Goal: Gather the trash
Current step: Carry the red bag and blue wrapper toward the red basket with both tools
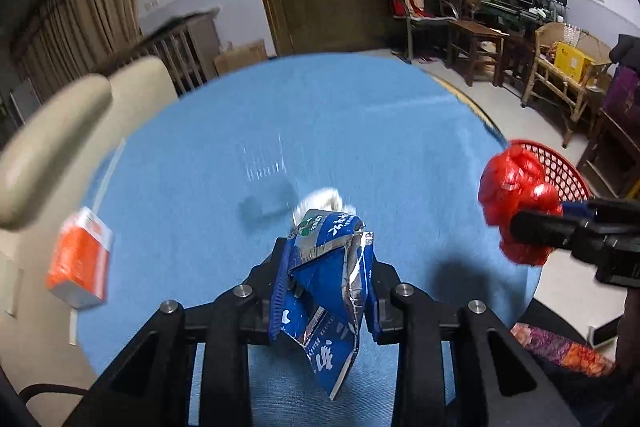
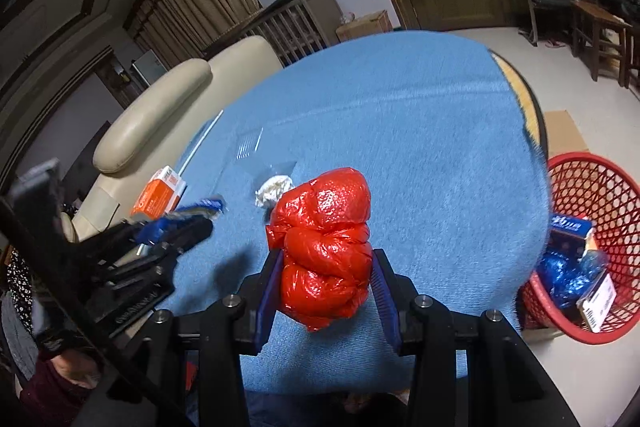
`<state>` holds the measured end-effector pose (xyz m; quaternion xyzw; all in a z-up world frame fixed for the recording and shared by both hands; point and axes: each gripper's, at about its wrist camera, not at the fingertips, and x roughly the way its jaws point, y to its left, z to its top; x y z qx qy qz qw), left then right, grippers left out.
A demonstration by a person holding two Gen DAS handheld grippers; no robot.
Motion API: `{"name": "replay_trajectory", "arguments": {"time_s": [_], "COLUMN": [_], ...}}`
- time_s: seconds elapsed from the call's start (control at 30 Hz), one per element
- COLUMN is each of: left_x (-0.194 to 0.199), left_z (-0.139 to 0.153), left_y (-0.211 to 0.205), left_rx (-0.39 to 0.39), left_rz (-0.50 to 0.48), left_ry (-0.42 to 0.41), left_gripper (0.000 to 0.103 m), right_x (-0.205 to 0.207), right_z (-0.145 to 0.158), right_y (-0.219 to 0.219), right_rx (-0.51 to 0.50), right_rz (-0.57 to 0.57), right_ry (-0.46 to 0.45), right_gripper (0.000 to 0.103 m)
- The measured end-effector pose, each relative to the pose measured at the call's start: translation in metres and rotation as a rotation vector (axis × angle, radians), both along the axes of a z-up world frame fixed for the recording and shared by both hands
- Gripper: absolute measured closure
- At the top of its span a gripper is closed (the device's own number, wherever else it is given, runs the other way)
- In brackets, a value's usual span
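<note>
A: Trash, two pieces in hand. Blue foil wrapper (image 1: 326, 291), crumpled, is clamped in the left tongs (image 1: 327, 291), lifted over the blue worktop (image 1: 360, 131).

B: And the right tongs (image 2: 325, 281)?

A: Closed on a knotted red plastic bag (image 2: 324, 247), blue pads (image 2: 267, 297) pressing both its sides. Also held above the worktop, not resting on it. From the left camera the bag (image 1: 518, 203) shows at the right edge, in front of the basket rim.

B: Basket?

A: Red mesh basket (image 2: 600, 187) on the floor, just beside the worktop's right edge. Already has blue wrappers and a small blue box (image 2: 570, 227) inside.

B: Anything left on the worktop?

A: Crumpled white paper wad (image 2: 274, 189) near the middle, just beyond the red bag in the right view. Orange-and-white carton (image 2: 160, 193) at the left edge, beside the cream sofa arm (image 2: 152, 119). A clear plastic piece (image 2: 250, 145) lies flat farther back, hard to tell what it is.

B: Left tongs visible from the right camera?

A: Yes, at left (image 2: 192, 217), blue wrapper between the jaws, blurry.
</note>
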<state>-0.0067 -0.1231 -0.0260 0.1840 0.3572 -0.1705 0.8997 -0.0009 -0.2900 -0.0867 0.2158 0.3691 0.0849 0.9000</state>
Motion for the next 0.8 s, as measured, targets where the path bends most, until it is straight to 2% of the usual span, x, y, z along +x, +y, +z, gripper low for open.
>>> {"name": "replay_trajectory", "arguments": {"time_s": [0.17,0.47,0.8], "left_x": [-0.019,-0.03,-0.045], "left_z": [0.03,0.049,0.06], "left_y": [-0.019,-0.043,-0.076], "left_rx": [0.07,0.122,0.137], "left_rz": [0.023,0.044,-0.001], "left_ry": [-0.095,-0.132,-0.177], "left_gripper": [0.069,0.068,0.068], "right_x": [-0.017,-0.047,-0.069], "right_z": [0.015,0.029,0.036], "right_y": [-0.012,-0.038,-0.066], "right_rx": [-0.01,-0.014,-0.011], "right_rz": [-0.033,-0.101,-0.166], "right_ry": [-0.049,-0.099,-0.122], "right_gripper": [0.057,0.057,0.057]}}
